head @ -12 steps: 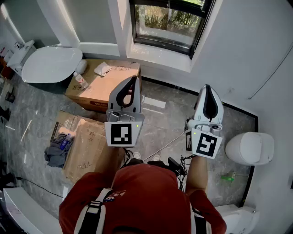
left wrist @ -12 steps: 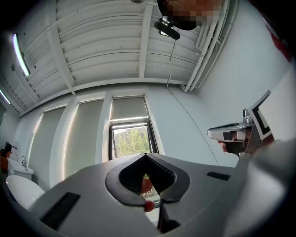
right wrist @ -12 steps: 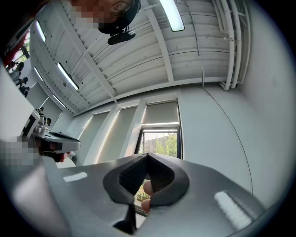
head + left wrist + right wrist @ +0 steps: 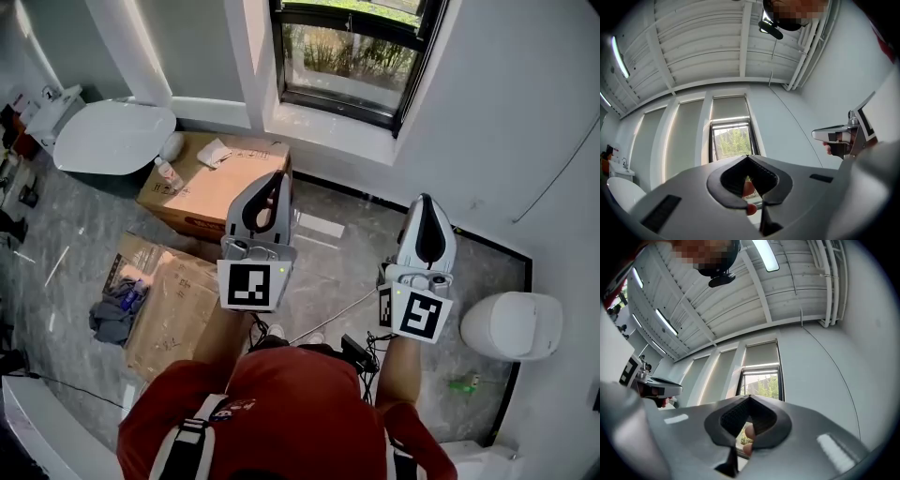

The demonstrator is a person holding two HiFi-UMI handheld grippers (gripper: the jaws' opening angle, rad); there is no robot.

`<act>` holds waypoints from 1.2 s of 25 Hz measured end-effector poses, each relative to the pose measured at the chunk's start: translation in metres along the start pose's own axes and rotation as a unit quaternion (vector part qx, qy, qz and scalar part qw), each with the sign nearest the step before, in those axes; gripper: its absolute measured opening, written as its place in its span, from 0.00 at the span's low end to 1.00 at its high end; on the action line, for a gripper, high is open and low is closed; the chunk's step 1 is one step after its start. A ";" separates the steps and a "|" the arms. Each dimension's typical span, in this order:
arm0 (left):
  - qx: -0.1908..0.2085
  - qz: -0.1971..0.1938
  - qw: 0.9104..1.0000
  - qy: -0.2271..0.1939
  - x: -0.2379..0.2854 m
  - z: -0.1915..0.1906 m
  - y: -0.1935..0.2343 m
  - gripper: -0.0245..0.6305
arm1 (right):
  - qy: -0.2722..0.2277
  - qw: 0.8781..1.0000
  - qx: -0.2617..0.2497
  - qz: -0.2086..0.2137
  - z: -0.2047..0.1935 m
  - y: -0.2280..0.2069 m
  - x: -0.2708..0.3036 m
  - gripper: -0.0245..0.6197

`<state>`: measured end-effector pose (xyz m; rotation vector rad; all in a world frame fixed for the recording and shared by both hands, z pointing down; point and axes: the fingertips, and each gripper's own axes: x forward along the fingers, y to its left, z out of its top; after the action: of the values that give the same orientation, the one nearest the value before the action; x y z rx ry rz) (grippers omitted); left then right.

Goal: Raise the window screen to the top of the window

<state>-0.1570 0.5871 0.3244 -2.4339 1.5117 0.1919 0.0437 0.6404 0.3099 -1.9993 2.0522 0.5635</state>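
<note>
The window (image 4: 349, 58) with its dark frame is set in the white wall ahead, with green plants behind the glass. In both gripper views a pale screen (image 4: 729, 107) (image 4: 762, 353) covers the upper part of the window, above the bare glass (image 4: 732, 142). My left gripper (image 4: 278, 175) (image 4: 747, 156) is shut and holds nothing, pointing toward the window from well short of it. My right gripper (image 4: 426, 199) (image 4: 750, 396) is also shut and holds nothing, level with the left one. Each gripper shows at the edge of the other's view.
A cardboard box (image 4: 220, 178) with small items stands under the sill, and a flattened carton (image 4: 169, 300) with clothes (image 4: 117, 309) lies to the left. A white toilet lid (image 4: 112, 136) is at far left. A white fixture (image 4: 511, 323) is at right. Cables (image 4: 361, 352) lie by my feet.
The head view has shifted a little, so the window and boxes sit lower in the picture. Both grippers stay shut and side by side.
</note>
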 end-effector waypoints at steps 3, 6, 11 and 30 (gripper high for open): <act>0.007 0.003 1.000 0.006 0.002 -0.006 -0.010 0.04 | 0.006 1.000 0.008 0.003 -0.008 -0.011 -0.004 0.05; -0.002 0.005 1.000 0.015 0.005 -0.012 -0.019 0.04 | 0.013 1.000 0.012 0.006 -0.017 -0.019 -0.006 0.05; 0.002 -0.001 1.000 0.028 0.015 -0.024 -0.030 0.04 | 0.021 1.000 0.014 0.005 -0.033 -0.032 -0.002 0.05; -0.027 -0.023 0.999 0.022 0.140 -0.068 0.016 0.04 | 0.037 0.999 -0.029 0.006 -0.089 -0.036 0.126 0.05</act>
<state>-0.1111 0.4400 0.3520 -2.5284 1.4859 0.1750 0.0826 0.4890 0.3336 -2.0702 2.1154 0.5657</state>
